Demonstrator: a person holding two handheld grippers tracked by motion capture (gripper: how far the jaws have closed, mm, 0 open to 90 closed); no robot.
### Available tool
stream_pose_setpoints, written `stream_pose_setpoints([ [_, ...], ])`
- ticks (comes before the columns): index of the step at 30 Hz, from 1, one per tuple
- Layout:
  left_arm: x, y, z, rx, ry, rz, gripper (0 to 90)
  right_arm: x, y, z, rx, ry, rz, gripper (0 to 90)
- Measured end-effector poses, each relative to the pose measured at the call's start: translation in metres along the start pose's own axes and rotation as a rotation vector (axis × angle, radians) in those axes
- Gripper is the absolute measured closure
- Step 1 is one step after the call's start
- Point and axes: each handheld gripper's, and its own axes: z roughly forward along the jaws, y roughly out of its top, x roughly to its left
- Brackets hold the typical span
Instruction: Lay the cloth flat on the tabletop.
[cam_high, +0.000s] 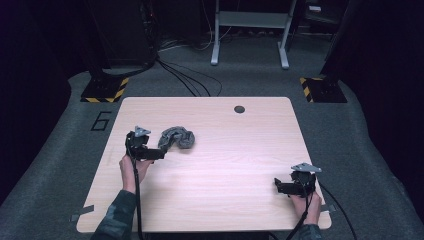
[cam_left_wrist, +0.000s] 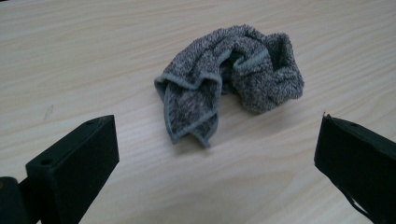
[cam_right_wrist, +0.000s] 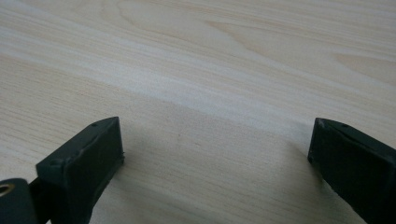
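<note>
A crumpled grey towel (cam_high: 176, 137) lies on the left half of the wooden table (cam_high: 225, 165). My left gripper (cam_high: 159, 152) sits just to the towel's near left, open, its jaws pointing at it. In the left gripper view the towel (cam_left_wrist: 233, 77) lies a short way beyond the gripper (cam_left_wrist: 217, 140), with one folded corner pointing back toward the wide-apart jaws and nothing between them. My right gripper (cam_high: 276, 185) rests low over the table's near right corner, far from the towel. In the right gripper view that gripper (cam_right_wrist: 215, 144) is open over bare wood.
A dark round cable hole (cam_high: 239, 109) sits near the table's far edge. On the floor beyond stand two black bases with yellow-black hazard stripes (cam_high: 105, 89), black cables (cam_high: 190, 80) and a grey metal frame (cam_high: 250, 30). A cable trails from each gripper off the near edge.
</note>
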Motion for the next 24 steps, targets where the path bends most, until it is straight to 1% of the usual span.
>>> stream_pose_setpoints([
  [1,0.0,0.007,0.006,0.011,-0.003,0.014,0.0,0.0,0.0,0.0,0.0,0.0,0.0,2.7],
  [2,0.0,0.01,0.009,0.015,-0.007,0.014,0.0,0.0,0.0,0.0,0.0,0.0,0.0,2.7],
  [3,0.0,0.014,0.012,0.007,-0.002,0.017,0.0,0.0,0.0,0.0,0.0,0.0,0.0,2.7],
  [4,0.0,0.018,0.015,0.013,-0.006,0.021,0.0,0.0,0.0,0.0,0.0,0.0,0.0,2.7],
  [5,0.0,0.018,0.015,0.013,-0.006,0.021,0.0,0.0,0.0,0.0,0.0,0.0,0.0,2.7],
  [6,-0.001,0.024,0.021,0.014,-0.023,0.012,0.0,0.0,0.0,0.0,-0.001,-0.001,0.0,2.7],
  [7,-0.001,0.024,0.021,0.014,-0.023,0.012,0.0,0.0,0.0,0.0,-0.001,-0.001,0.0,2.7],
  [8,-0.002,0.031,0.03,0.019,-0.023,0.012,0.0,0.0,0.0,0.0,-0.001,-0.001,0.0,2.7],
  [9,-0.002,0.034,0.034,0.032,-0.03,0.017,0.0,0.0,0.0,0.0,-0.001,-0.001,0.0,2.7],
  [10,-0.004,0.036,0.039,0.028,-0.022,0.017,0.0,0.0,0.0,0.0,-0.001,-0.001,0.0,2.7],
  [12,-0.005,0.039,0.048,0.043,-0.031,0.019,0.0,0.0,0.0,0.0,-0.001,-0.001,0.0,2.7],
  [15,-0.008,0.043,0.062,0.046,-0.042,0.016,0.0,0.0,0.0,0.0,-0.001,-0.001,0.0,2.7],
  [16,-0.01,0.045,0.065,0.047,-0.036,0.024,0.0,0.0,0.0,0.0,-0.001,-0.001,0.0,2.8],
  [17,-0.012,0.046,0.069,0.047,-0.037,0.024,0.0,0.0,0.0,0.0,-0.001,-0.001,0.0,2.8],
  [20,-0.016,0.048,0.081,0.069,-0.045,0.028,0.0,0.0,0.0,0.0,-0.001,-0.001,0.0,2.8],
  [24,-0.017,0.048,0.096,0.123,-0.043,0.037,0.0,0.0,0.0,0.0,-0.001,-0.001,0.0,2.8],
])
